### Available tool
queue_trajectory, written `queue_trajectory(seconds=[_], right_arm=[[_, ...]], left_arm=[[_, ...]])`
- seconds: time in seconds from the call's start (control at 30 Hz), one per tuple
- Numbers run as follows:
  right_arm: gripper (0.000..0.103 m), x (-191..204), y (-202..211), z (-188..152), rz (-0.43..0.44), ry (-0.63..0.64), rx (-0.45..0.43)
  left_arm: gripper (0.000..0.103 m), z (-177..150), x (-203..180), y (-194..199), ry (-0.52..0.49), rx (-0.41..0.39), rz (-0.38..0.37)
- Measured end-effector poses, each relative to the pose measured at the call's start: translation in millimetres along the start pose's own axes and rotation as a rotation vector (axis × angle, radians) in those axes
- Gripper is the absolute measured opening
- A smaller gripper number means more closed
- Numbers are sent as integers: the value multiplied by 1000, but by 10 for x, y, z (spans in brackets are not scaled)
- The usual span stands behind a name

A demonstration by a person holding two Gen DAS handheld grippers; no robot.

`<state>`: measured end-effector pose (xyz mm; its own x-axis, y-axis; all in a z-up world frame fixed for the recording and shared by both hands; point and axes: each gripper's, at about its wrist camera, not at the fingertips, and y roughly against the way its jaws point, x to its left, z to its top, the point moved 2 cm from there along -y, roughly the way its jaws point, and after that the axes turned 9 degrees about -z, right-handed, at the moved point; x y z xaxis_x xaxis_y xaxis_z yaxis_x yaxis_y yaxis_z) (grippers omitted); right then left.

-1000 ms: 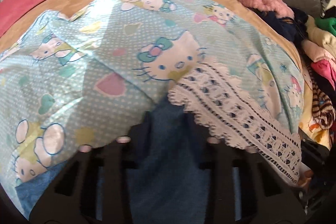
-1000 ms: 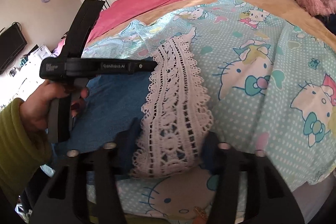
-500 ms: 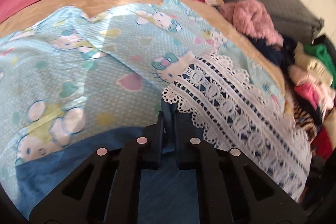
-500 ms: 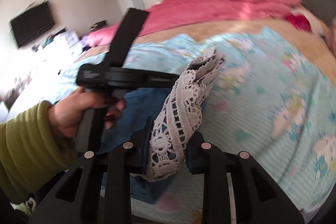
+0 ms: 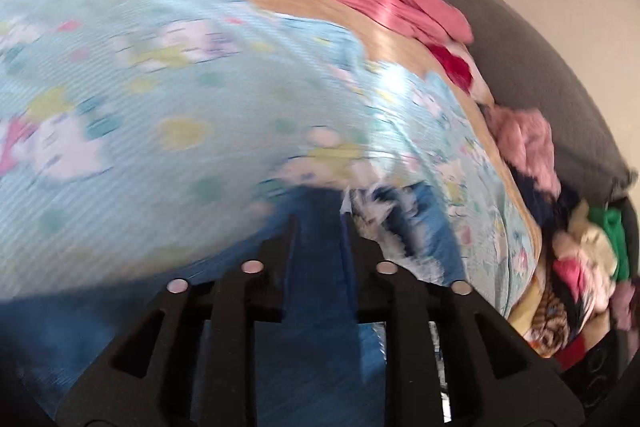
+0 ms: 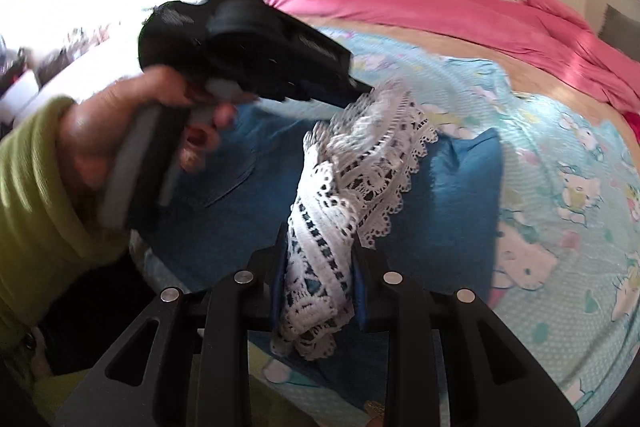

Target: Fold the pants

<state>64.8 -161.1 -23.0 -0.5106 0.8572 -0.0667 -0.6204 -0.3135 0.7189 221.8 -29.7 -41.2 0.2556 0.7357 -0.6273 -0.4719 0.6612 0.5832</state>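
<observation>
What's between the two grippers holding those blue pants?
In the right wrist view, a band of white lace trim on the blue pants runs from the right gripper up to the left gripper.

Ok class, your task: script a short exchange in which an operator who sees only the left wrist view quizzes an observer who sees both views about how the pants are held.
Operator: My left gripper pinches the blue pants. What is the other one doing?
Observer: The right gripper is shut on the white lace trim, which is bunched between its jaws.
Operator: The lace is a blur in my view. Where does it run?
Observer: It rises from the right jaws to the left gripper's tip, stretched between the two.
</observation>
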Motion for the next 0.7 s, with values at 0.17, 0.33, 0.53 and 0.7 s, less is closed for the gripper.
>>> queue_trajectory(seconds=[0.17,0.33,0.53,0.7], right_arm=[[27,168,-26,-46,-38,58,15],[31,318,0,-71,-82,128,-6],[32,356,71,-146,-124,199,-41],[34,221,37,-165,-91,135,-20]], left_arm=[[28,-190,269,174,164,-37,-172],[46,-265,166,25,172,10,-216],[71,-288,27,-125,161,36,-143],[85,-204,-89,-347,160,50,-76]])
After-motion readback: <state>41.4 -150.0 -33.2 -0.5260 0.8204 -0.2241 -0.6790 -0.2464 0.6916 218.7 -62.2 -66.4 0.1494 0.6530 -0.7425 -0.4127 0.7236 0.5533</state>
